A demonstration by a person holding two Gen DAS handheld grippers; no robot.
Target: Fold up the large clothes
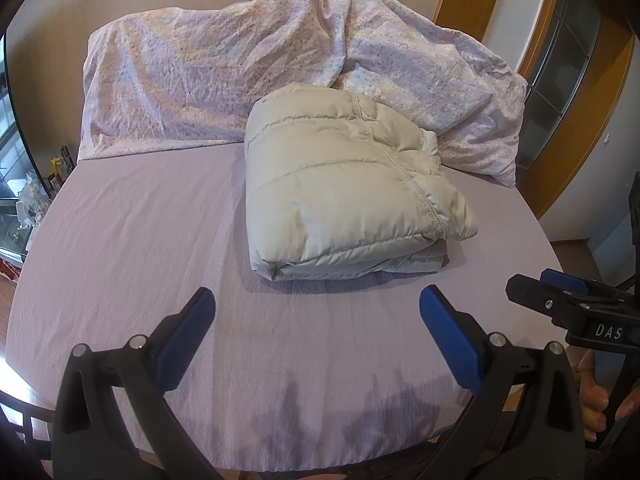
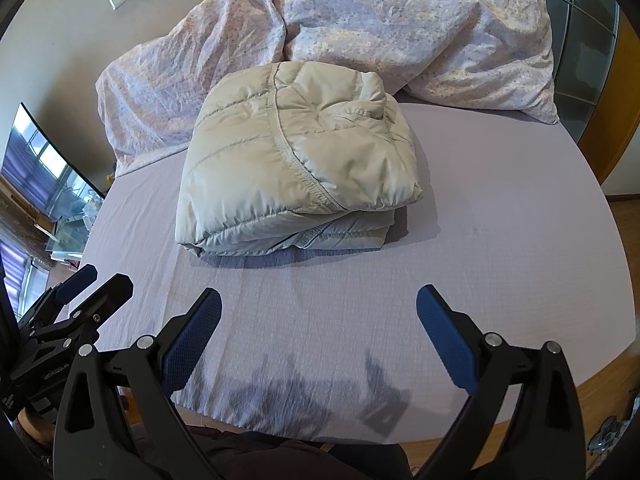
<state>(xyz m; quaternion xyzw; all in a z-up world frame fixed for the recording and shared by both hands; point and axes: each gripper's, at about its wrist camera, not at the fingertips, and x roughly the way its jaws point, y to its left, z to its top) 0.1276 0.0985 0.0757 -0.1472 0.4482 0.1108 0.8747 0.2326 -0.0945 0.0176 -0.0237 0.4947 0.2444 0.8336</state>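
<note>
A cream puffer jacket [image 1: 344, 188] lies folded into a thick bundle on the lilac bed sheet [image 1: 140, 240]; it also shows in the right wrist view [image 2: 296, 168]. My left gripper [image 1: 318, 306] is open and empty, held above the sheet a little in front of the jacket. My right gripper [image 2: 320, 306] is open and empty too, in front of the jacket. Each gripper shows at the edge of the other's view, the right one [image 1: 560, 300] and the left one [image 2: 80, 292], both with jaws apart.
A crumpled floral duvet [image 1: 224, 76] lies piled along the far side of the bed, behind the jacket. A wooden door frame [image 1: 580, 120] is at the right. A TV screen [image 2: 36, 168] and clutter stand left of the bed. The bed's near edge [image 2: 320, 436] is just below my grippers.
</note>
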